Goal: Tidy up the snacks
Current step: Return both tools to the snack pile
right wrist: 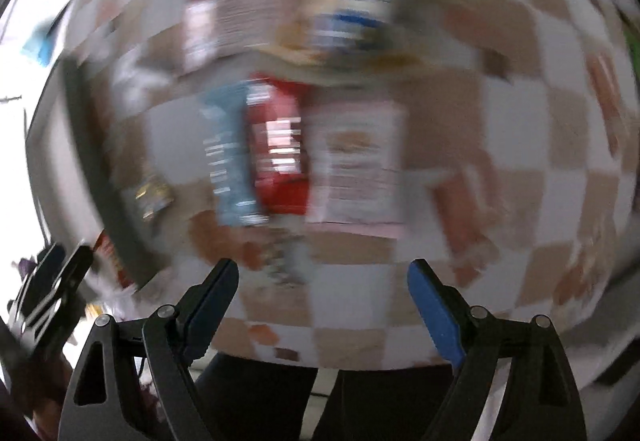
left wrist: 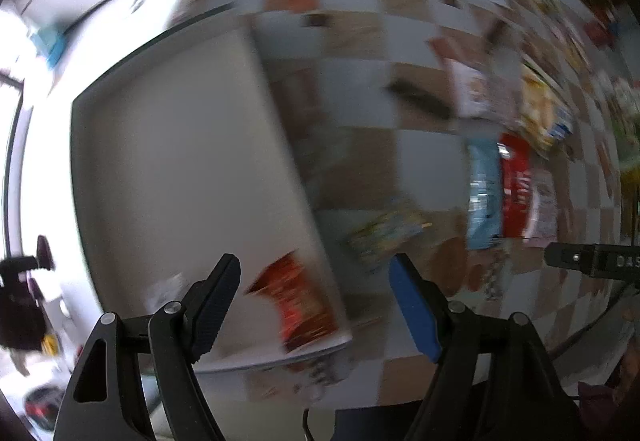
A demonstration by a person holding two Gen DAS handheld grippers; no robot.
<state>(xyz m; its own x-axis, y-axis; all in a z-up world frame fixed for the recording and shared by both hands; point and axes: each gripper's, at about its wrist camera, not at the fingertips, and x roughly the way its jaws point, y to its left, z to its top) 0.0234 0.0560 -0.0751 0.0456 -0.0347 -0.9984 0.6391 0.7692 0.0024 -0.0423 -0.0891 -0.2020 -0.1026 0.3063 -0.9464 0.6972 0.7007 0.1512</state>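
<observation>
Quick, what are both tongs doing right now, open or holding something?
Left tongs: open, holding nothing.
Right tongs: open, holding nothing.

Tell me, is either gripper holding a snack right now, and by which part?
Nothing is held. The left gripper and the right gripper both stand open, with only the tray and checkered tablecloth showing between their fingers.
</observation>
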